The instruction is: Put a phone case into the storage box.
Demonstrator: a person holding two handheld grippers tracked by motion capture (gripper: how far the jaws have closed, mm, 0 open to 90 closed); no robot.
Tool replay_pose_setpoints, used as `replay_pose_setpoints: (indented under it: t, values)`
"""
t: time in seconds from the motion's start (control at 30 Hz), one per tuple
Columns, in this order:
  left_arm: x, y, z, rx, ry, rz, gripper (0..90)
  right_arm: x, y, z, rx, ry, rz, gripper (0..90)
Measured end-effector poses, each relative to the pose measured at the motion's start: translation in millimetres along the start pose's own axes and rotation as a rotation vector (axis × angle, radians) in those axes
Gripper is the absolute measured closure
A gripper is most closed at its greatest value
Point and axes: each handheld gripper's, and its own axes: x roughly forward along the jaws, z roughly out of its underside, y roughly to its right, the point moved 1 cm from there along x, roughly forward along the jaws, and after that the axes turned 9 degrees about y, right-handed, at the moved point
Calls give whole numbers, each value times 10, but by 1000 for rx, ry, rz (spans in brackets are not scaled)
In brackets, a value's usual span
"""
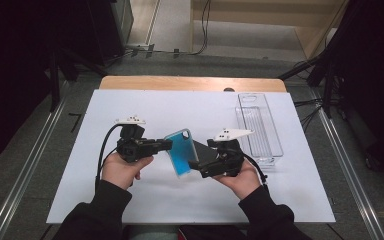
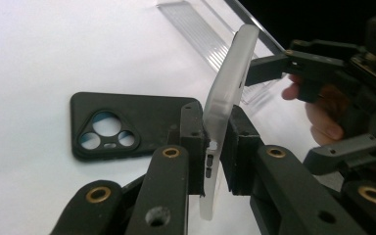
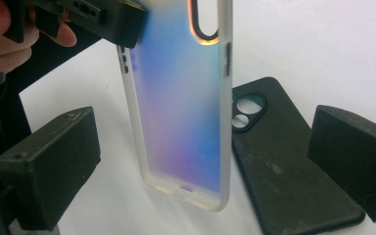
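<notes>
translucent phone case (image 1: 180,152): clamped by its edge in left gripper (image 2: 215,147), held upright above black phone case (image 2: 132,125); right gripper (image 3: 200,161) spread wide, gripping nothing.

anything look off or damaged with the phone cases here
Nothing stands out. The left gripper clamps the translucent blue case by its edge, held up off the table; the black case lies flat on the white sheet, intact. The right gripper is open.

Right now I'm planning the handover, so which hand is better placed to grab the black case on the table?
Right. The right gripper has open jaws and faces the black case, while the left gripper is shut on the blue case.
</notes>
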Motion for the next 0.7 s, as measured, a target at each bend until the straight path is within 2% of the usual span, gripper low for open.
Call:
replay_pose_setpoints:
  t: [0.33,0.43,0.7]
  values:
    - [10,11,-2,-65,9,-31,819,65,-158,34,-26,33,107,0]
    - [27,36,7,-63,5,-44,819,103,-181,50,-29,23,116,0]
    - [87,131,32,-53,-12,-25,818,177,-240,79,-61,4,155,0]
